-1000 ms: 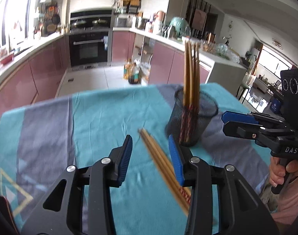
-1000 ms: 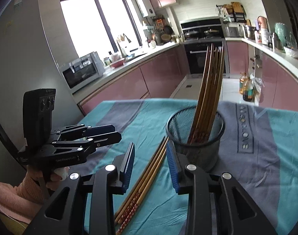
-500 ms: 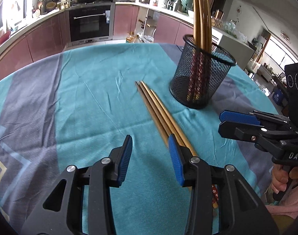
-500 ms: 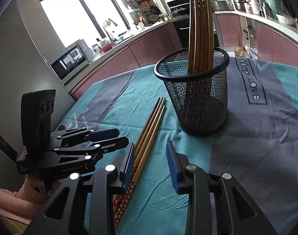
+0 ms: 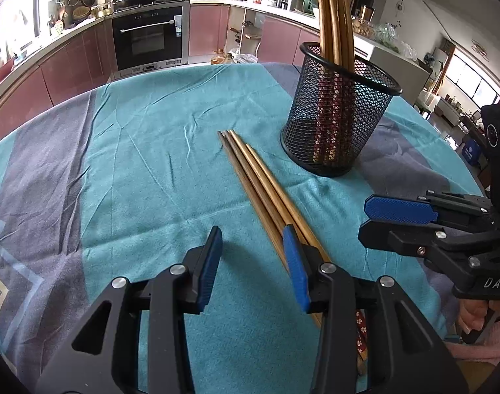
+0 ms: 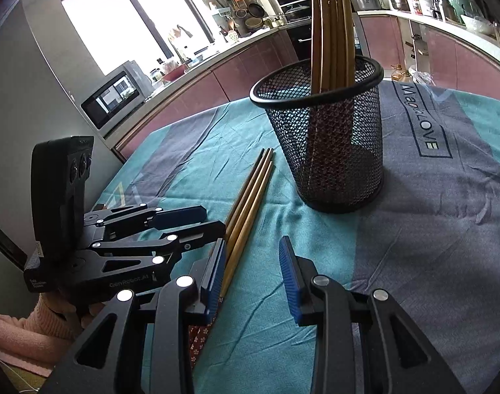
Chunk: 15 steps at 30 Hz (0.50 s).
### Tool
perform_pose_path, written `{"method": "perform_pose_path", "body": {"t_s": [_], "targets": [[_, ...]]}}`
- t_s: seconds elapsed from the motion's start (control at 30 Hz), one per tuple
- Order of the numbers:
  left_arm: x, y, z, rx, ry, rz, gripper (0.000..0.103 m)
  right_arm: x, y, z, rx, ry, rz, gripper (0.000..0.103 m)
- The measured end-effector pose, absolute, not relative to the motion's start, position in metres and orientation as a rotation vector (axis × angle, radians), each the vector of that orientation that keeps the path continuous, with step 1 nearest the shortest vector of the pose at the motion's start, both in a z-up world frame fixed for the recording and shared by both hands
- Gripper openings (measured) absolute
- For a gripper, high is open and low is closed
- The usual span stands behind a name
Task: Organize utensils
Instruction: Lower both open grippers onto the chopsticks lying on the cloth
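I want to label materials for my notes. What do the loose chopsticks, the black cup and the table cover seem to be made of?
Loose chopsticks: probably wood or bamboo, smooth brown shafts with a slight sheen; red flower-patterned ends. Black cup: looks like metal wire mesh, see-through, with a solid rim. Table cover: soft fabric, matte teal and grey, with wrinkles.

The loose chopsticks (image 5: 266,187) looked like smooth wood with a soft sheen, their far ends showing a red floral print. The holder (image 5: 338,111) was black wire mesh with a glossy solid rim. The cloth (image 5: 135,170) over the counter was a matt, finely napped fabric, creased in places. The left tongs (image 5: 253,262) and right tongs (image 6: 253,275) were matt black plastic with bright metal rivets; their blue pads (image 5: 294,262) had a fine ribbed texture.
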<state>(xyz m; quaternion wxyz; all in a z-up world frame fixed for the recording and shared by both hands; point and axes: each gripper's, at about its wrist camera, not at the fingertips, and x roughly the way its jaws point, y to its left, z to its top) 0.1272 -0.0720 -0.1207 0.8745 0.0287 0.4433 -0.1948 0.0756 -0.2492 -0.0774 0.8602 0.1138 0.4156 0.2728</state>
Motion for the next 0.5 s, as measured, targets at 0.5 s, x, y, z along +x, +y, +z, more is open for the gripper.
{"method": "perform_pose_path", "body": {"t_s": [0.5], "targets": [[0.126, -0.072, -0.121, 0.079, 0.917, -0.414, 0.027, 0.080, -0.232, -0.081, 0.183, 0.887, 0.569, 0.031]]}}
